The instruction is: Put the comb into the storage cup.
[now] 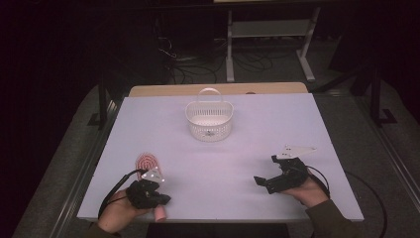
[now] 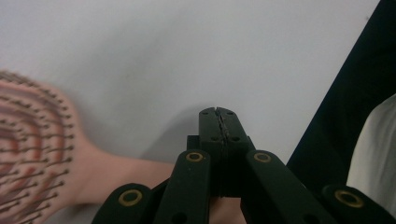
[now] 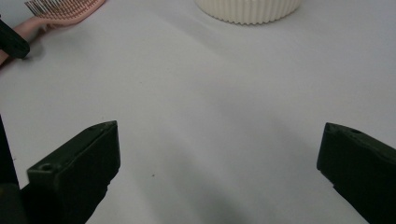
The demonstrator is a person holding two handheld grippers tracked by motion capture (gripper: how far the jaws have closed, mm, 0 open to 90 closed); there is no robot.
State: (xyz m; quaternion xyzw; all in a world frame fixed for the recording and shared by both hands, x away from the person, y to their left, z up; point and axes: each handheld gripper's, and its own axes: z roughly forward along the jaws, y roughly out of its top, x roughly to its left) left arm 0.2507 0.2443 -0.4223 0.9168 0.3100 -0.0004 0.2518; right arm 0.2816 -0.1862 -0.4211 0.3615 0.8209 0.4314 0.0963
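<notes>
A pink hairbrush (image 1: 147, 161) lies near the table's front left, bristles up, with its handle end by the front edge. My left gripper (image 1: 166, 200) hovers over the handle with its jaws pressed together and nothing between them. In the left gripper view the closed tips (image 2: 218, 112) sit above the hairbrush handle (image 2: 116, 175), and the bristled head is at the left. My right gripper (image 1: 265, 170) rests at the front right, jaws wide apart over bare table, nothing between the fingers (image 3: 77, 168). A white basket (image 1: 209, 128) with a handle stands at the middle back.
The white table (image 1: 257, 124) ends just below both hands. The basket (image 3: 247, 10) and the hairbrush (image 3: 65, 7) lie far ahead in the right gripper view. A dark floor with cables and a desk frame (image 1: 270, 29) lies beyond the table.
</notes>
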